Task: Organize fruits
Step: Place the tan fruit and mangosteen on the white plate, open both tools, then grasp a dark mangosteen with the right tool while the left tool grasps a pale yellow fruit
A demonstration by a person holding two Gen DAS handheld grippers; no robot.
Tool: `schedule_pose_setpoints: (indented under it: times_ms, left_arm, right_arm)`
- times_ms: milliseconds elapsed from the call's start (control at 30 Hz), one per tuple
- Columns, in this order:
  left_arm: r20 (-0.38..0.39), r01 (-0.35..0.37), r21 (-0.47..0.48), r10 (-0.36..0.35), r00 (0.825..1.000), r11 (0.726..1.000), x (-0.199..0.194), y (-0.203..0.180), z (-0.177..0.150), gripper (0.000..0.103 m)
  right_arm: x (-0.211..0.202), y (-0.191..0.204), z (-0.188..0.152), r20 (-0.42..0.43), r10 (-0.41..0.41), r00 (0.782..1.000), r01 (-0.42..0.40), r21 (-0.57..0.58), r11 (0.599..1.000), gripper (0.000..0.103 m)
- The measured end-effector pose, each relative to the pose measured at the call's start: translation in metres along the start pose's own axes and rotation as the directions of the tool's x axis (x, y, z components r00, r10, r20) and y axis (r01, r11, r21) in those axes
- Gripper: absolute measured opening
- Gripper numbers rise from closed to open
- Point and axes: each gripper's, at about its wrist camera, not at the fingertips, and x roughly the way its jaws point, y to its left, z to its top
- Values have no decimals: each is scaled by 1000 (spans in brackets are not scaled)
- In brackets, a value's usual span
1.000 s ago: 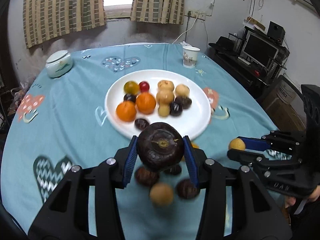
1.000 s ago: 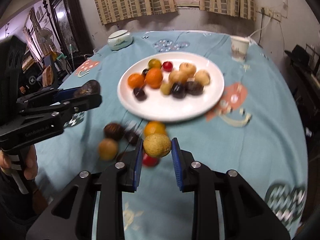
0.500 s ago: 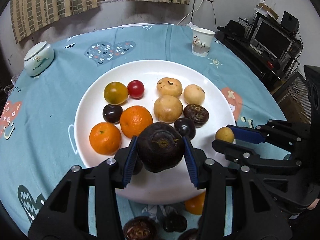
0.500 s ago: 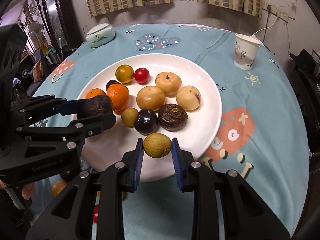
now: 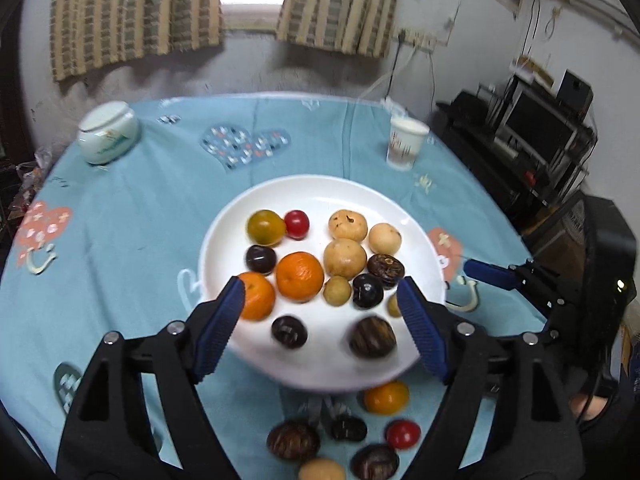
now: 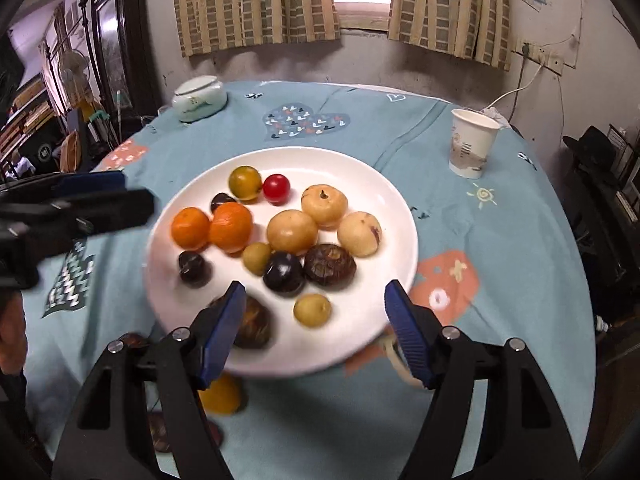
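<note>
A white plate (image 5: 320, 182) (image 6: 280, 152) on the blue tablecloth holds oranges, tomatoes, tan and dark fruits. My left gripper (image 5: 322, 300) hovers over the plate's near edge, its jaws opening with nothing between the pads. A big dark brown fruit (image 5: 372, 336) lies blurred on the plate just below them. My right gripper (image 6: 316, 296) is also opening and holds nothing. A small yellow fruit (image 6: 312, 310) rests free on the plate between its fingers. The dark fruit (image 6: 252, 322) shows partly behind its left finger. Several loose fruits (image 5: 386, 398) lie on the cloth in front of the plate.
A paper cup (image 5: 404, 148) (image 6: 472, 144) stands at the back right of the table. A lidded ceramic jar (image 5: 108, 134) (image 6: 198, 98) sits at the back left. Shelves with a monitor (image 5: 540, 128) stand beyond the table's right edge.
Both grippers carried their fruit from the cloth over the plate, then opened. The dark fruit left the left jaws and the small yellow fruit left the right jaws; both lie on the plate.
</note>
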Motion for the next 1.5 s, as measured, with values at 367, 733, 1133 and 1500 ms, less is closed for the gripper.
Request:
schedule_pose_setpoints:
  times_ms: [367,733,1133,1500]
  left_arm:
    - [37,-59,-63,62,997,996,-81,15,-112,91]
    - [7,-121,-58,122,993,991,-102,23,-163,91]
    - [14,-144,-104,147,989,984,-116,50,-177,91]
    - [-30,-127,-61,126,992,990,-98,35,-176,91]
  right_arm:
    - [-82,42,-86,-6,14,1000,-13,58,998,93]
    - [-85,82,-122,-50,122,991,-118,64,991,93]
    - [-29,107,-116,-122,170,978,-168,24,985,61]
    - [-9,110,-111,-140,124,982,-125,2,992,42]
